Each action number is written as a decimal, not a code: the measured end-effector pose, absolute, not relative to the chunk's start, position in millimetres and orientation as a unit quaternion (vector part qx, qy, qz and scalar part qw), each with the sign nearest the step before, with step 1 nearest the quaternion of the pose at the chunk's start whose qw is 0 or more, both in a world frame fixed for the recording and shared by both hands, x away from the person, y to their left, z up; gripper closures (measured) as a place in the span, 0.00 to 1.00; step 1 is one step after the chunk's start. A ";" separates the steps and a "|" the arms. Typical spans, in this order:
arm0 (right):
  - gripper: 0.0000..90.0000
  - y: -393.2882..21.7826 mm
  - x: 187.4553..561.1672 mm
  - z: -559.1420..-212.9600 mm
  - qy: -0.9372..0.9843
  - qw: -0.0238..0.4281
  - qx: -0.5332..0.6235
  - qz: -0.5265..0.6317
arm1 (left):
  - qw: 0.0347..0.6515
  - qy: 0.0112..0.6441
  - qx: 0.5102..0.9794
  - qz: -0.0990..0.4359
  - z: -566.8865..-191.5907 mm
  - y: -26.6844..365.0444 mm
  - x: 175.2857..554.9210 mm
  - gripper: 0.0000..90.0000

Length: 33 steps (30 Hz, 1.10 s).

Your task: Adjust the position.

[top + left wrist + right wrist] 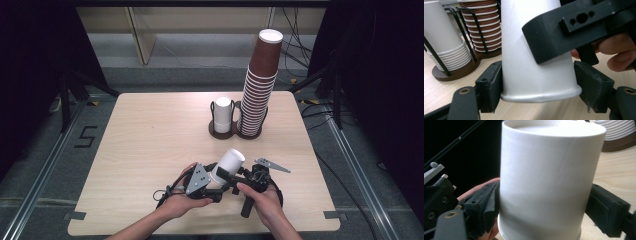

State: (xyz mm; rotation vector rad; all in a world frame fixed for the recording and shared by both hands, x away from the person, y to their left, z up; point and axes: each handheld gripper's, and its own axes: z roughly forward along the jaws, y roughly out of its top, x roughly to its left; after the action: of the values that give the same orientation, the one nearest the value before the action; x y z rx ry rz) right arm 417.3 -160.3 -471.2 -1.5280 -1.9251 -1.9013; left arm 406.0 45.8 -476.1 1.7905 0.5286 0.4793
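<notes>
A white paper cup (227, 165) is held upside down and tilted above the near part of the wooden table (150, 130), between both hand-held grippers. My left gripper (539, 87) is shut on the cup near its rolled rim (539, 96), with a pad against each side. My right gripper (545, 210) stands around the cup's body (546, 177); its left pad lies against the cup and its right pad sits just off the wall, so it reads as open. In the high view the left gripper (215, 184) and the right gripper (245, 176) meet under the cup, a hand on each.
At the back of the table a dark double wire holder (235, 131) carries a short stack of white cups (223, 116) and a tall leaning stack of brown cups (260, 85). From the left gripper view these stacks (444, 37) (484, 30) stand just beyond the held cup.
</notes>
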 end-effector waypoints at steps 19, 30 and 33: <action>0.00 -164.9 414.4 -460.9 -0.654 0.001 -0.459 -0.601 | 0.559 0.216 0.772 0.214 -471.2 53.4 404.9 0.32; 0.01 -175.9 410.9 -456.3 -0.716 -0.008 -0.403 -0.570 | 0.531 0.204 0.795 0.212 -465.6 72.2 405.8 0.32; 0.01 -179.3 413.0 -456.0 -0.734 -0.015 -0.378 -0.563 | 0.517 0.200 0.806 0.206 -463.4 76.9 406.1 0.32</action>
State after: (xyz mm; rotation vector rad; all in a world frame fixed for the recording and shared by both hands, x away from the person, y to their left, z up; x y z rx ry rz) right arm 413.0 -179.3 -456.0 -1.1998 -2.3286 -1.7870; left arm 406.1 76.9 -463.4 1.9352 0.4794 0.4938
